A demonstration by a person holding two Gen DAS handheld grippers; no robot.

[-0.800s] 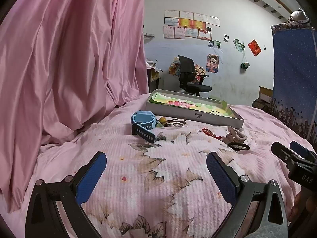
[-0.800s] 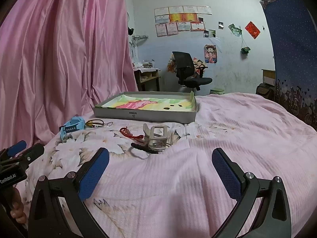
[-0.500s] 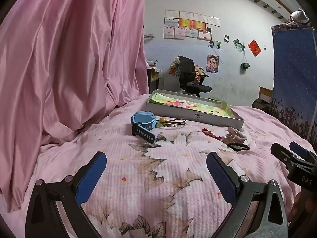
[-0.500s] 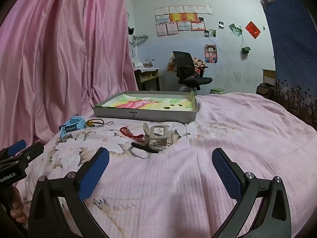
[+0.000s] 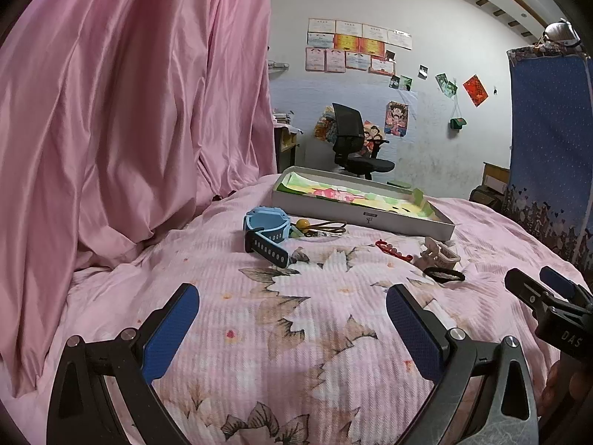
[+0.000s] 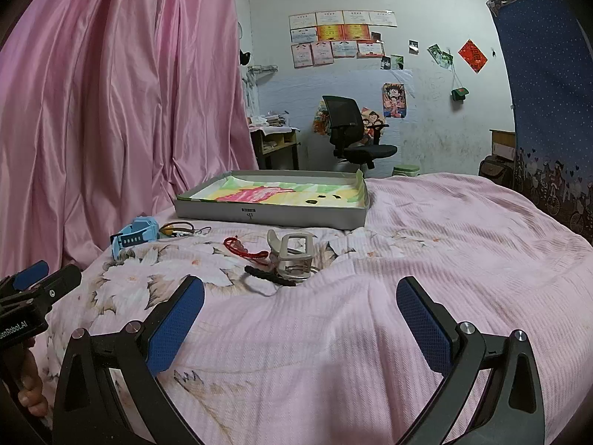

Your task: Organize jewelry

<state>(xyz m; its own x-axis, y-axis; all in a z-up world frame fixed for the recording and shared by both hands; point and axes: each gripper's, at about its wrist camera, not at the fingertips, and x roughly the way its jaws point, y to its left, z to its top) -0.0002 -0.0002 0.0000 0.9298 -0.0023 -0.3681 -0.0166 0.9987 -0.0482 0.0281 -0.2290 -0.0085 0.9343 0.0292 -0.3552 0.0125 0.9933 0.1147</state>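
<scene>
Nothing has shifted since the earlier frames: left gripper (image 5: 292, 328) and right gripper (image 6: 300, 320) both gape wide and empty, so sorting has not begun. Ahead of the right one lie a beige plastic hair claw (image 6: 292, 256), red cord bracelet (image 6: 242, 248) and black hair clip (image 6: 268, 276); a blue rubbery watch (image 5: 267, 231) lies ahead of the left. Beyond sits the shallow cardboard tray (image 6: 267, 215) on ribbed pink bedding (image 6: 426, 244).

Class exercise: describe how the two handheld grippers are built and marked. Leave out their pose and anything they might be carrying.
Both the left gripper and right gripper have black angled frames with silver screws and two fingers faced with textured blue pads. White lettering marks their black bodies, only partly readable in the neighbouring views.
</scene>
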